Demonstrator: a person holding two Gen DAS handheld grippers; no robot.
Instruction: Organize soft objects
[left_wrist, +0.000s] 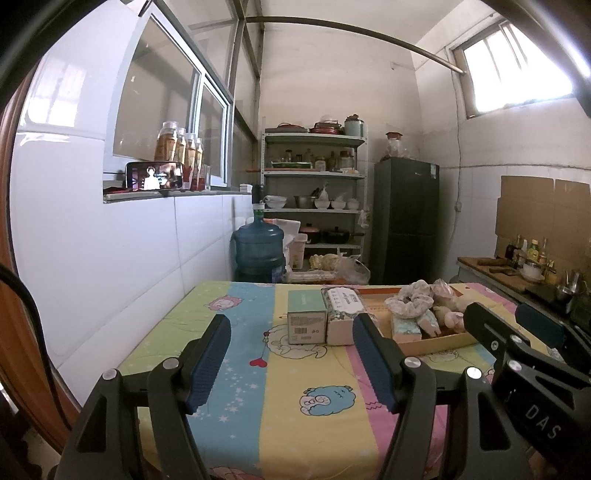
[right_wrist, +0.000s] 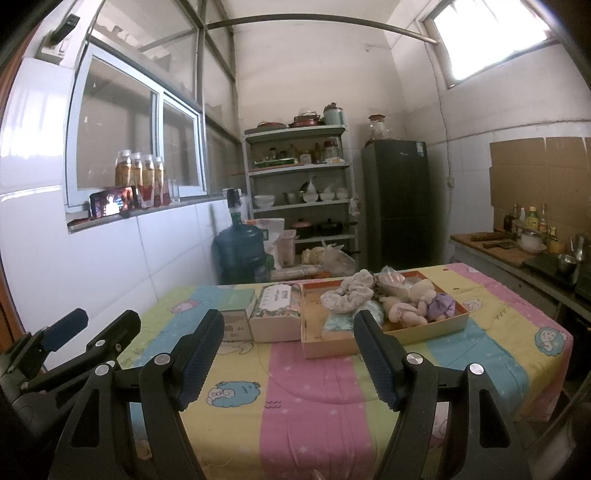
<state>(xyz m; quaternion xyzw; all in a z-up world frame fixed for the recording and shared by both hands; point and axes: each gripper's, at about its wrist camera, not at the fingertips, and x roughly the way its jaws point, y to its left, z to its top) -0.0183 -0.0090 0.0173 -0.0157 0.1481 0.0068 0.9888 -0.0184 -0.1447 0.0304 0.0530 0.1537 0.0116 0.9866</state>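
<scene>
Hovering over the near part of the tabletop (right_wrist: 314, 387), the left hand-held gripper (left_wrist: 291, 363) and the right hand-held gripper (right_wrist: 288, 356) both stand wide apart with nothing between their blue ribbed pads. Beyond them, a shallow tan cardboard tray (right_wrist: 424, 330) holds the soft things: a crumpled white fabric scrunchie (right_wrist: 347, 299), small pale plush toys (right_wrist: 406, 308) and a purple cloth piece (right_wrist: 441, 306), heaped and touching. In my judgement the likeliest slip is pinching two tangled pieces at once, or dragging the light tray as a piece lifts. Just left of the tray stand a floral-sided white carton (right_wrist: 275, 314) and a green-topped box (right_wrist: 236, 314), which a sweeping finger could knock. The striped cartoon cloth may bunch under a low pad. Open room lies across the near cloth; the right edge drops off close to the tray's far side.
</scene>
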